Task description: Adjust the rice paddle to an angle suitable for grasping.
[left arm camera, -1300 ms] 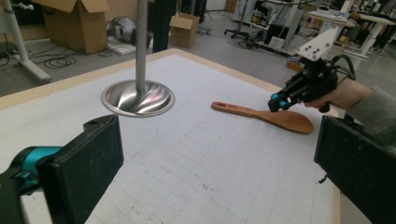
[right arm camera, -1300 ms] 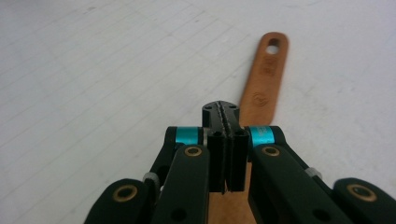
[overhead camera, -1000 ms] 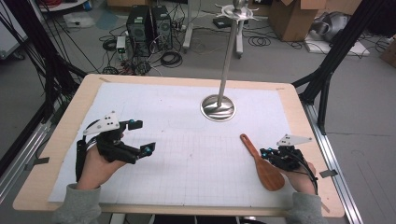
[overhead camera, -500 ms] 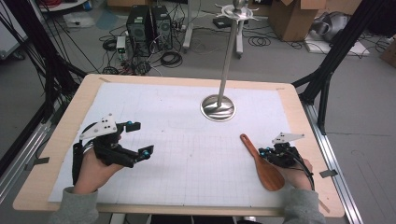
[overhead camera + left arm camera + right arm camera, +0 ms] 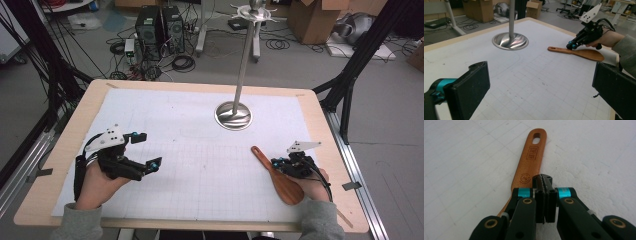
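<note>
While its two black jaws are pressed flat together with nothing between them, the right gripper (image 5: 545, 178) sits just beside the handle of the wooden spatula (image 5: 530, 162), its tip at the handle's edge; whether it actually touches the wood cannot be told. That spatula (image 5: 277, 175) lies flat on the white gridded paper near the table's right front, its handle pointing toward the table's middle and its broad rounded blade toward the person. It is smooth reddish-brown wood, with an oval hanging hole at the handle's end and stamped marks below it. Over on the table's left side, the left gripper (image 5: 148, 151) is spread wide, its thick, matt black pads (image 5: 471, 87) holding nothing. Beyond the spatula stands a polished metal stand (image 5: 233, 115), a thin pole rising from a round dished base. Pale wood edges the table (image 5: 60, 165) around the paper.
</note>
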{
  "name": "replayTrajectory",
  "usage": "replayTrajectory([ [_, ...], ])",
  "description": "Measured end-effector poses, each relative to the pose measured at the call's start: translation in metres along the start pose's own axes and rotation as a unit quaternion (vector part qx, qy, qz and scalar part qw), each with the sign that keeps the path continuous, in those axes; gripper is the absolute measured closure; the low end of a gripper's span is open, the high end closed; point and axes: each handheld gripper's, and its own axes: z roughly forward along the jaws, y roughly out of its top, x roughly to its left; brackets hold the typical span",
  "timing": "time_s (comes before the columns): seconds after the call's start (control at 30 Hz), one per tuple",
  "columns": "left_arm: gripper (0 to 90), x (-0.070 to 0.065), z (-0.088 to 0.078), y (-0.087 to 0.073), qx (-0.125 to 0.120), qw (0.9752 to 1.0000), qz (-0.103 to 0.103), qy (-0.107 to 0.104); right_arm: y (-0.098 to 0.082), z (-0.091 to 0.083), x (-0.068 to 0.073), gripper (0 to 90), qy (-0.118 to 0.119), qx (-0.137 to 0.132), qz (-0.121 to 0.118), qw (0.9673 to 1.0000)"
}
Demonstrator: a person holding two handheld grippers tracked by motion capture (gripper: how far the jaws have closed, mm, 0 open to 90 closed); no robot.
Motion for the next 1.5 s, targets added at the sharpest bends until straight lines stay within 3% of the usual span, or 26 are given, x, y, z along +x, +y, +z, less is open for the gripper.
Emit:
replayTrajectory([
  [0.47, 1.7, -0.005, 0.000, 0.003, -0.009, 0.9998, -0.003, -0.015, 0.009, 0.007, 0.014, 89.6, 0.029, 0.017, -0.029, 0.9990],
  [0.57, 1.7, -0.005, -0.001, 0.003, -0.008, 0.9999, -0.002, -0.014, 0.010, 0.009, 0.018, 89.6, 0.047, 0.021, -0.040, 0.9979],
  [1.0, 1.7, -0.007, 0.001, 0.004, -0.002, 0.9999, 0.000, -0.017, 0.013, 0.011, 0.029, 89.6, 0.080, 0.027, -0.073, 0.9938],
  [1.27, 1.7, -0.007, 0.001, 0.004, -0.004, 0.9999, 0.000, -0.016, 0.016, 0.008, 0.031, 89.1, 0.065, 0.023, -0.079, 0.9945],
  [1.4, 1.7, -0.006, 0.001, 0.003, -0.002, 0.9999, -0.002, -0.015, 0.020, -0.003, 0.032, 82.6, 0.071, 0.004, -0.084, 0.9939],
  [1.5, 1.7, -0.005, 0.002, 0.002, 0.000, 0.9999, -0.004, -0.016, 0.025, -0.009, 0.036, 70.7, 0.073, -0.001, -0.087, 0.9935],
])
